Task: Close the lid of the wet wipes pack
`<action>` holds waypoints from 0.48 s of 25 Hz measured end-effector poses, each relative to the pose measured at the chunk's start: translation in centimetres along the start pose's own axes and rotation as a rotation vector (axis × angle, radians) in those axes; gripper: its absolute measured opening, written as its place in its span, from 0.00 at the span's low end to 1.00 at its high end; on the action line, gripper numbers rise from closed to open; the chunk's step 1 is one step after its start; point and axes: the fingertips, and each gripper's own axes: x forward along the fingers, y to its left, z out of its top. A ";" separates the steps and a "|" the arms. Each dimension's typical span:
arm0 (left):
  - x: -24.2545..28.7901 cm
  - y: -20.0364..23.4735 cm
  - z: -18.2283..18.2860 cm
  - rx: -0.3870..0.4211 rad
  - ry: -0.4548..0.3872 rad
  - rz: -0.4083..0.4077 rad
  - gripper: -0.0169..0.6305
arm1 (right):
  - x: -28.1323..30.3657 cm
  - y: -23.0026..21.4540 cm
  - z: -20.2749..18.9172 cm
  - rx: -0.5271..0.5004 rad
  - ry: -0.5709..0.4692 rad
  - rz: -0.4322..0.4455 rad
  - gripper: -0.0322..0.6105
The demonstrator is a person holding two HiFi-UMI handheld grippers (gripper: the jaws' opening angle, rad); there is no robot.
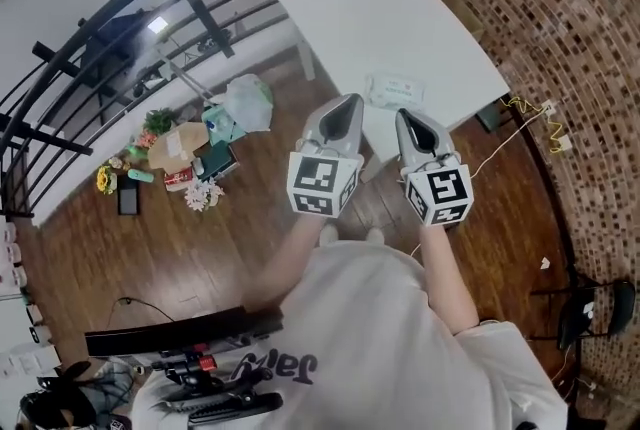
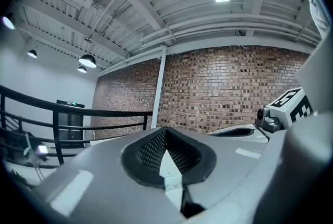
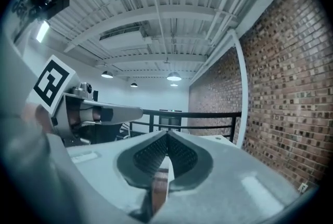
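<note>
Near the white table (image 1: pixel 400 18), left hand-held gripper (image 1: pixel 351 102) and right hand-held gripper (image 1: pixel 403 116), jaws together, empty (wet wipes pack (image 1: pixel 393 90) blurry).

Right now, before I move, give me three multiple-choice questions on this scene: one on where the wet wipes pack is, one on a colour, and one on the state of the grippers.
1. Where does the wet wipes pack lie?
A. on the table
B. on the floor
C. on the railing

2. What colour is the table?
A. black
B. white
C. red

3. How do the fingers of the left gripper and the right gripper stand?
A. both wide apart
B. both together, holding nothing
C. both clamped on the pack

Answers:
1 A, the pack rests on the tabletop, ahead of both grippers.
2 B, the top is plain white.
3 B, each gripper view shows the tips meeting with nothing between them.
</note>
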 end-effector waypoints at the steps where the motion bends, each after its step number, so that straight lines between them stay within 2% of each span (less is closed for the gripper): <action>1: 0.2 -0.3 0.3 -0.005 -0.004 -0.008 0.05 | -0.1 -0.1 0.2 -0.002 -0.003 0.001 0.03; 5: 0.6 -1.4 0.6 0.008 -0.023 -0.009 0.05 | -0.5 -0.7 -0.3 0.000 0.000 -0.003 0.03; 8: 0.6 -1.7 -0.3 0.003 0.001 -0.012 0.05 | -0.7 -1.1 -0.8 0.021 0.007 -0.009 0.03; 12: 0.9 -0.6 -0.4 0.003 0.009 0.000 0.05 | -0.1 -0.9 -0.4 0.004 -0.004 0.000 0.03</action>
